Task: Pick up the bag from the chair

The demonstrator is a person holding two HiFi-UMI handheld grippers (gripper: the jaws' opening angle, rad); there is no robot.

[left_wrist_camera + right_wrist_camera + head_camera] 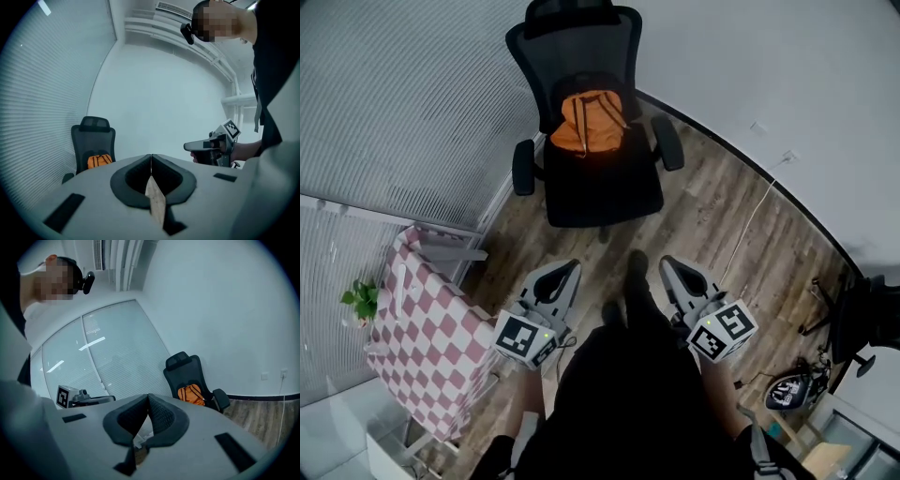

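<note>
The orange bag [591, 122] sits on the seat of a black office chair [605, 192], leaning against the backrest with its dark straps facing out. It is well ahead of both tongs and touches neither; a stretch of wooden floor [722, 234] lies between the chair and their tips. From the head view the bag is beyond the tips and roughly on the line midway between the two tools, a little toward the left one. In the left gripper view it shows to the left of the jaw tips, and in the right gripper view to the right of them. The left tongs [567, 269] have their jaws pressed together with nothing between them. The right tongs [670, 267] are also closed tip to tip and empty. Both point toward the chair, side by side, with the person's dark-clad legs between them. Out past the left tongs is a tabletop [422, 328] under a pink-and-white checked cloth, with a small green plant [361, 300] beside it.
</note>
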